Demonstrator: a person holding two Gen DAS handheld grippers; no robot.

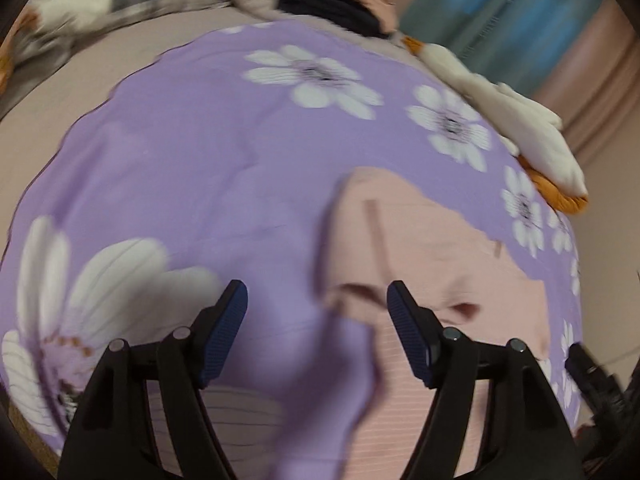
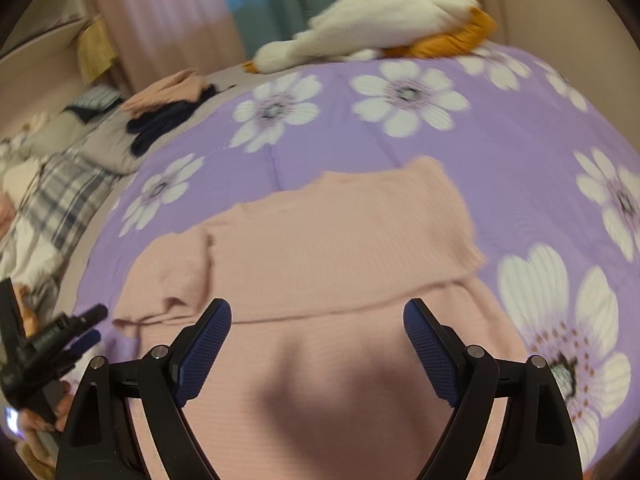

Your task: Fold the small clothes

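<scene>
While the left wrist view is blurred, it shows the left gripper [image 1: 318,320] with its jaws apart and nothing between them, hanging over a purple flowered bedspread [image 1: 192,168]. A pink ribbed top [image 1: 432,248] lies on that bedspread just ahead and to the right of the jaws, one folded flap ending in a rounded corner. A white and orange plush toy [image 1: 532,140] sits along the bedspread's right edge, and a heap of dark and peach clothes [image 1: 340,4] waits at the far edge, probably the pieces not yet folded

Seen from the right wrist, the right gripper [image 2: 318,336] holds its jaws wide apart above the same pink ribbed top [image 2: 320,248], pads clear of the cloth. The garment lies flat near the bedspread's [image 2: 500,136] near edge, its upper part doubled over the lower so a straight fold line runs across just beyond the fingertips; a short sleeve sticks out to the left. That layout suggests one fold is laid and the jaws are open to take a fresh hold. The left gripper [image 2: 80,328] shows at the left margin, off the cloth. The plush toy [image 2: 380,28] lies at the far edge
</scene>
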